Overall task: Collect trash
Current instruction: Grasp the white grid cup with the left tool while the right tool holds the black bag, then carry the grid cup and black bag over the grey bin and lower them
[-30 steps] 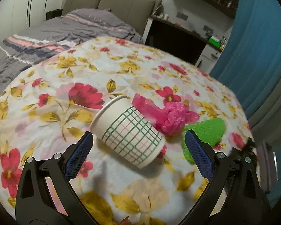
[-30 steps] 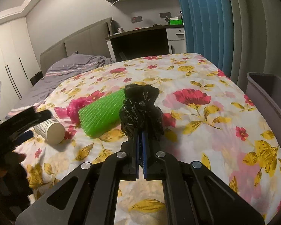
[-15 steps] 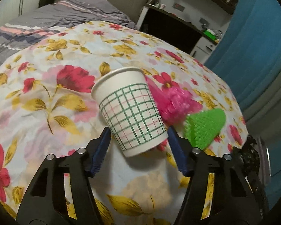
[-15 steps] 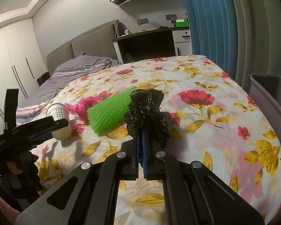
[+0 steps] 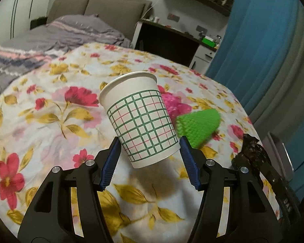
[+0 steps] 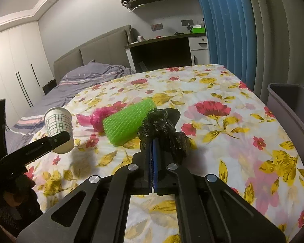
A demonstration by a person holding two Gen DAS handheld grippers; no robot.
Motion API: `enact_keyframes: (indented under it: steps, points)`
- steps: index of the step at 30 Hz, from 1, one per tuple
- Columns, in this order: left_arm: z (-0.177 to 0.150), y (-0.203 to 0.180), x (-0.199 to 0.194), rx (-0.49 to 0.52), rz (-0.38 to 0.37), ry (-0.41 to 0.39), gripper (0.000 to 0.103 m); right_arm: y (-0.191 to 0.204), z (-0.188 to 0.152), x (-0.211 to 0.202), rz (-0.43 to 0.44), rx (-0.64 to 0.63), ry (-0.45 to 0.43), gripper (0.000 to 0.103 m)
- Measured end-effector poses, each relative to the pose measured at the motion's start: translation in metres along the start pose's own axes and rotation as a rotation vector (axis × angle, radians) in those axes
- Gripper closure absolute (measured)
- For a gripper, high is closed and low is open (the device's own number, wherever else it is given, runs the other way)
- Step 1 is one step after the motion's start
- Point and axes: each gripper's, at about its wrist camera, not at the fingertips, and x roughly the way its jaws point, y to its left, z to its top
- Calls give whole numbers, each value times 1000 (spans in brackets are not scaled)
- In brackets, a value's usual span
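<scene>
I see the paper cup pinched upright in my left gripper, off the bedspread; right gripper clamped on black bag; grey bin's interior hidden.

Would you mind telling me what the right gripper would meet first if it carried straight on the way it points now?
The right gripper already pinches the black bag. Straight beyond that lies the green mesh roll on the floral bedspread, probably met first, though depth is hard to judge.

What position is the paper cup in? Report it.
Roughly upright, slightly tilted: the paper cup has its rim up, base pinched in the left gripper, above its shadow.
</scene>
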Motion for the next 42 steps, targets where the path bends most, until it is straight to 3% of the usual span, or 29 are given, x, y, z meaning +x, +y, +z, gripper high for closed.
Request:
enact_keyframes:
  steps: [13, 27, 42]
  points:
    - [-13, -19, -43, 72, -36, -68, 45, -7, 2, -40, 3, 17, -47, 102]
    - [-24, -61, -57, 168, -119, -82, 45, -27, 8, -70, -16, 26, -96, 102]
    - [-23, -154, -40, 307, -273, -59, 45, -88, 35, -107, -100, 73, -192, 102]
